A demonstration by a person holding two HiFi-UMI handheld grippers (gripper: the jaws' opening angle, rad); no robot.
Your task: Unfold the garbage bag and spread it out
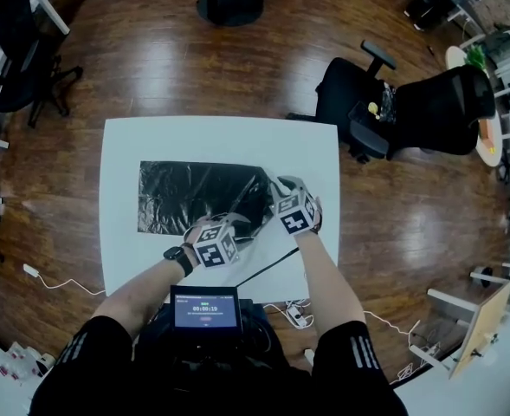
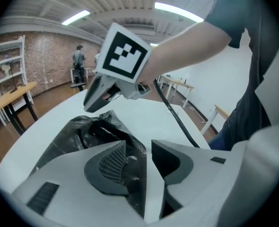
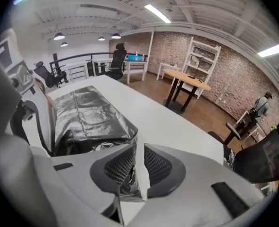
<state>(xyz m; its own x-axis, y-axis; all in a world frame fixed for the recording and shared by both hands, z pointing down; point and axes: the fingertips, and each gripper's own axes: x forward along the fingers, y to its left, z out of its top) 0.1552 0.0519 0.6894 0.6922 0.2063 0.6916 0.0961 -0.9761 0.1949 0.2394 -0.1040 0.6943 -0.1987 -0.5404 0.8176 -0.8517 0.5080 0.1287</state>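
The garbage bag (image 1: 194, 196) lay across the middle of the white surface (image 1: 125, 267), flat toward frame left and bunched at its right end, likely so you could lift a fold open there. Your right gripper (image 3: 140, 150) was nearly closed, pinching the film. Your left gripper (image 2: 139, 148) stood parted, with film brushing one pad only.

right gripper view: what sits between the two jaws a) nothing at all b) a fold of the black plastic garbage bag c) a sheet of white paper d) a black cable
B: crinkled film of the black plastic garbage bag is pinched in the narrow gap of the right gripper, above the white table.
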